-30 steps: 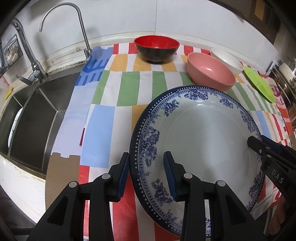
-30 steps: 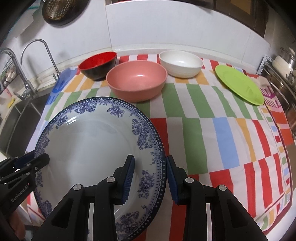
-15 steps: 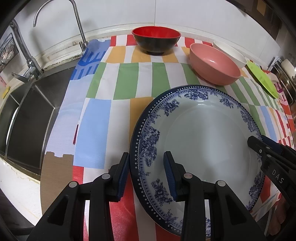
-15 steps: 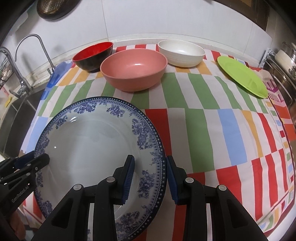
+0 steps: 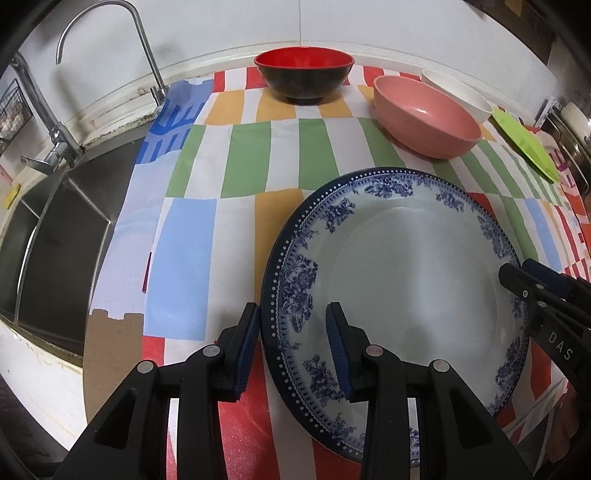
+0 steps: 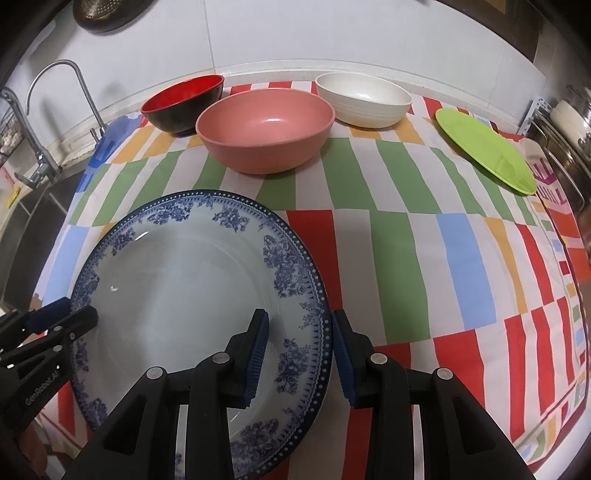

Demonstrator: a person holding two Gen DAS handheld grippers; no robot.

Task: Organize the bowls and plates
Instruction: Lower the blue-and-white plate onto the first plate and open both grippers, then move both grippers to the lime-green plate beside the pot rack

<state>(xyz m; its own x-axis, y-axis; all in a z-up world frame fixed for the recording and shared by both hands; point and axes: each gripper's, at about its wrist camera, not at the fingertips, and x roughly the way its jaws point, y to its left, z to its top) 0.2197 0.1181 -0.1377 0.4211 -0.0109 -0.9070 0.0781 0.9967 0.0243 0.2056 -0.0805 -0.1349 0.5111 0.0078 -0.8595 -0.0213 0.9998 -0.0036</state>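
Note:
A large blue-and-white floral plate (image 5: 406,266) (image 6: 177,280) is held above the striped cloth between my two grippers. My left gripper (image 5: 293,332) is shut on its left rim, one finger under and one over. My right gripper (image 6: 299,341) is shut on its right rim in the same way. A red-and-black bowl (image 5: 304,77) (image 6: 184,103), a pink bowl (image 5: 424,114) (image 6: 266,129) and a white bowl (image 5: 458,94) (image 6: 364,98) stand along the back. A flat green plate (image 5: 524,142) (image 6: 485,147) lies at the right.
A striped, many-coloured cloth (image 5: 240,166) (image 6: 424,240) covers the counter. A steel sink (image 5: 55,229) with taps (image 5: 144,40) lies to the left. Metal pots on a rack (image 6: 569,122) stand at the far right. A white tiled wall (image 6: 332,33) runs behind.
The view has shifted a little over the counter with the plate held the same way in both grippers; the bowls now sit slightly farther and lower in view.

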